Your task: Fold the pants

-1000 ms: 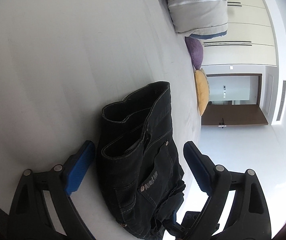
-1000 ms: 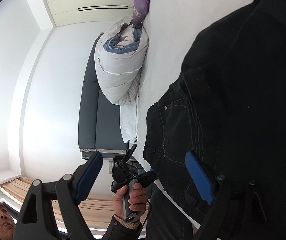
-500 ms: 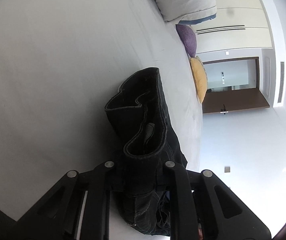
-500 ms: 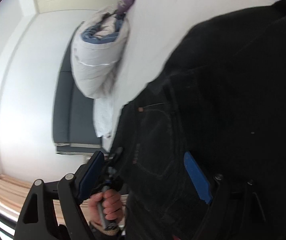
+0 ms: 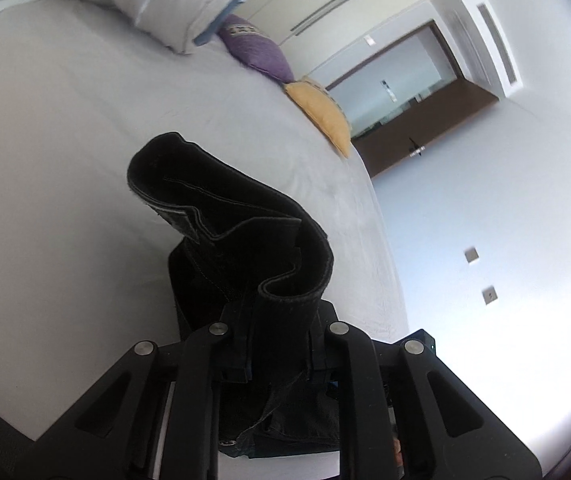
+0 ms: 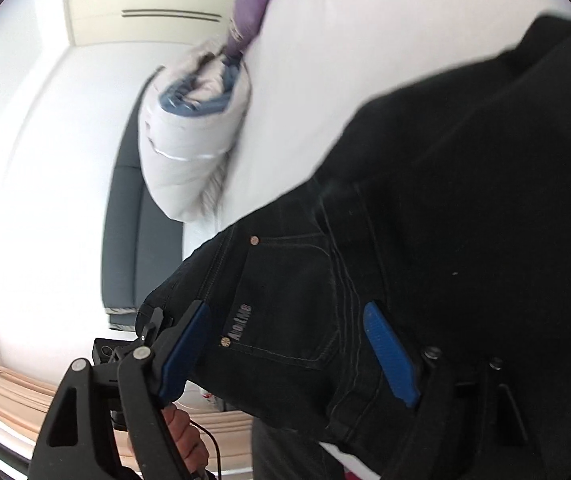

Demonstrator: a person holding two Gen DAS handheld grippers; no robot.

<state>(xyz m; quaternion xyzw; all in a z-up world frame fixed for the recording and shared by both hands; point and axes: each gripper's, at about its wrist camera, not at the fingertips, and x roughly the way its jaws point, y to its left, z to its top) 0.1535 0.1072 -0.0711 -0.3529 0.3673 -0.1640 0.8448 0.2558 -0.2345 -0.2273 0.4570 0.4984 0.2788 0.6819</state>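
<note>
Black denim pants (image 5: 225, 216) lie on a white bed (image 5: 65, 120). My left gripper (image 5: 279, 340) is shut on the bunched waistband end, which is lifted so that the fabric curls up above the sheet. In the right wrist view the pants (image 6: 445, 200) fill the right half. My right gripper (image 6: 285, 344) straddles the back pocket with its logo tab. Its jaws are opening and its blue pads (image 6: 391, 356) stand wide on either side of the cloth without pinching it.
A rolled grey-and-blue duvet (image 5: 189, 4), a purple cushion (image 5: 257, 50) and a yellow cushion (image 5: 321, 116) sit along the bed's far side. Beyond are a doorway (image 5: 401, 92) and wardrobe doors. A person's hand (image 6: 183, 432) shows at the lower left, in front of a dark headboard (image 6: 125, 220).
My left gripper closed on the waistband end and raised it off the bed while rolling. My right gripper shifted slightly over the pocket area, its jaws staying wide.
</note>
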